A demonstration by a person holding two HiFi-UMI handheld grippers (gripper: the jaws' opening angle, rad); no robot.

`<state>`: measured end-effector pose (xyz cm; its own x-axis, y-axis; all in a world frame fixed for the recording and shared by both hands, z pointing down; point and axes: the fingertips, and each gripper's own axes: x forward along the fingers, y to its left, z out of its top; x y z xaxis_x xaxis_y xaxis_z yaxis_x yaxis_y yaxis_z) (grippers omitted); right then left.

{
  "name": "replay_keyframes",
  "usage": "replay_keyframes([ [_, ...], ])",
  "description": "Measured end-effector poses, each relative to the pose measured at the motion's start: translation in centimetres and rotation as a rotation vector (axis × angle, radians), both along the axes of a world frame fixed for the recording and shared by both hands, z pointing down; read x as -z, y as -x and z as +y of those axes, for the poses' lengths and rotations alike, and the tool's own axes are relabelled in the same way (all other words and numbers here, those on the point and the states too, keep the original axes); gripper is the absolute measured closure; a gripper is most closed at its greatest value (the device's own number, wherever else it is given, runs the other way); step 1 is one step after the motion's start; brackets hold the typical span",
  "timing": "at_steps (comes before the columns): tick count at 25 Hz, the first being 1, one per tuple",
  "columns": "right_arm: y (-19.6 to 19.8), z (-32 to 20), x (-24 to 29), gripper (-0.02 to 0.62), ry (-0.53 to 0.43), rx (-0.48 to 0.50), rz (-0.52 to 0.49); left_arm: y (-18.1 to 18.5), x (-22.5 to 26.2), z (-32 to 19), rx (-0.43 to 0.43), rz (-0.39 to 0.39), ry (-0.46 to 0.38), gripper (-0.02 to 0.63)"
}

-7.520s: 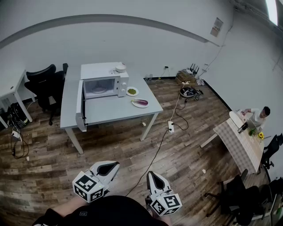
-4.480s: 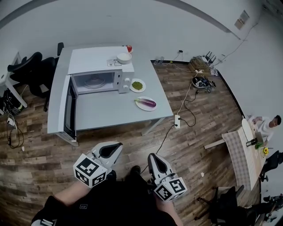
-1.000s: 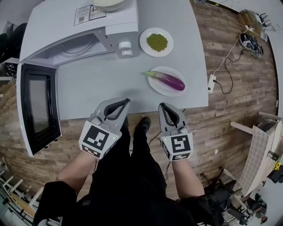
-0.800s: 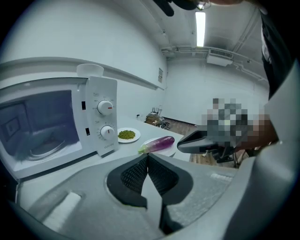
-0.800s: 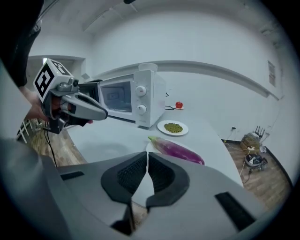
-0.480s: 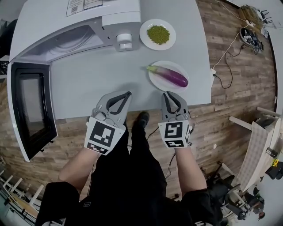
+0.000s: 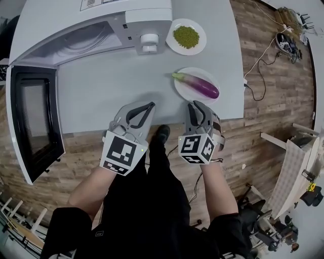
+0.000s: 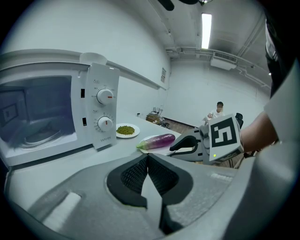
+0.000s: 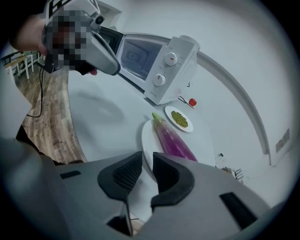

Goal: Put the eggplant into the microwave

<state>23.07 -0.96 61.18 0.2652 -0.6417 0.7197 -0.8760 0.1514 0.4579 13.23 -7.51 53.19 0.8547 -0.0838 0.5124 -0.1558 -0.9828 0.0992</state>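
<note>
Tabletop (image 7: 101,96) is carrying the microwave (image 7: 116,15) along its far-left side. The door (image 7: 30,126) is standing swung wide toward the person, so the cavity (image 7: 86,43) is lying open for loading. Right of the microwave, a small plate (image 7: 171,44) of green grains is sitting apart from the nearer plate (image 7: 188,95). The eggplant (image 7: 200,87) is lying lengthwise on that nearer plate, its green stem pointing toward the microwave. The right gripper (image 7: 195,107) is hovering just beside the plate's near rim and pointing down at it. Its jaws have just been opening and are standing partly apart with nothing between them. The left gripper (image 7: 149,106) is waiting over bare table with its jaws closed together and empty. For a sound pick, the operator should be widening the right jaws further, since the present gap is judged narrower than the eggplant's body. The jaws should then be straddling the thick middle, crosswise to its length, rather than the tapering stem end. Gentle closing is advisable, because the skin is looking smooth and likely to slip, and the plate could be dragged along.
</note>
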Motion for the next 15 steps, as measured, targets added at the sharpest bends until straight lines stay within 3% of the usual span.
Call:
replay_keyframes([
  [15, -0.8, -0.9, -0.8, 0.459, 0.054, 0.02, 0.113, 1.1, 0.4, 0.0, -0.005, 0.003, 0.007, 0.598],
])
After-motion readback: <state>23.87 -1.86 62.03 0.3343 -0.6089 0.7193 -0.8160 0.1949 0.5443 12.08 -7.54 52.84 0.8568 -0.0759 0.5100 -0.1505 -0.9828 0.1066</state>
